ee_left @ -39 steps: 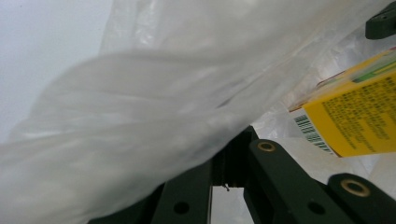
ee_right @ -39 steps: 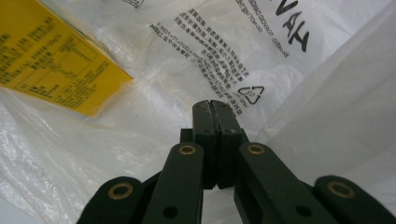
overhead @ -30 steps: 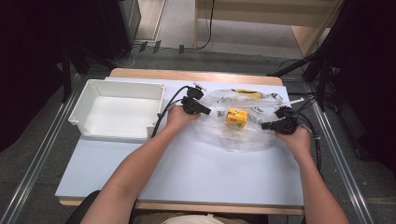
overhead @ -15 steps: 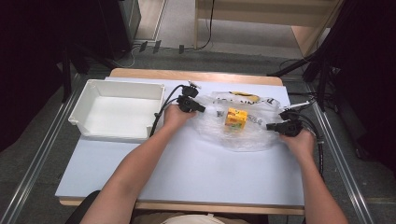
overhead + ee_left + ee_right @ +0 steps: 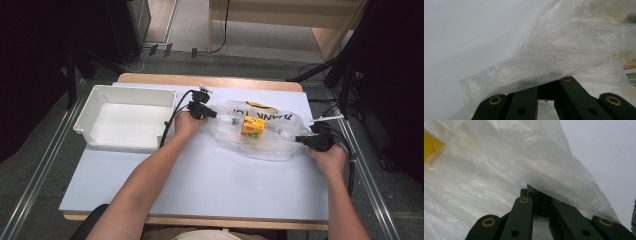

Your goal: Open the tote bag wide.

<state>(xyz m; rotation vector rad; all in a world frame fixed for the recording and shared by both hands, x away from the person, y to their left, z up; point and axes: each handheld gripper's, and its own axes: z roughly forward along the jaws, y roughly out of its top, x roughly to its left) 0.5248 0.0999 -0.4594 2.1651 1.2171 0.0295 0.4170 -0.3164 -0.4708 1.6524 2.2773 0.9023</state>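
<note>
Two grippers hold a clear plastic bag [image 5: 265, 132] stretched between them on the pale bench [image 5: 210, 185]. At far left sits an empty white tray [image 5: 125, 117], well apart from the bag. Next comes the left gripper [image 5: 212, 114], its jaws clamped together on the bag's left edge; in the left gripper view the crumpled film [image 5: 564, 55] bunches right over the closed jaw tips. The bag itself lies flat and wrinkled across the bench's middle, translucent, with dark mirrored lettering and a yellow mark along its far side. Inside it, near the centre, a small yellow carton [image 5: 252, 126] shows through the film. At the right, the right gripper [image 5: 301, 140] is likewise pinched tight on the bag's right edge, film [image 5: 544, 167] draped over its jaws.
</note>
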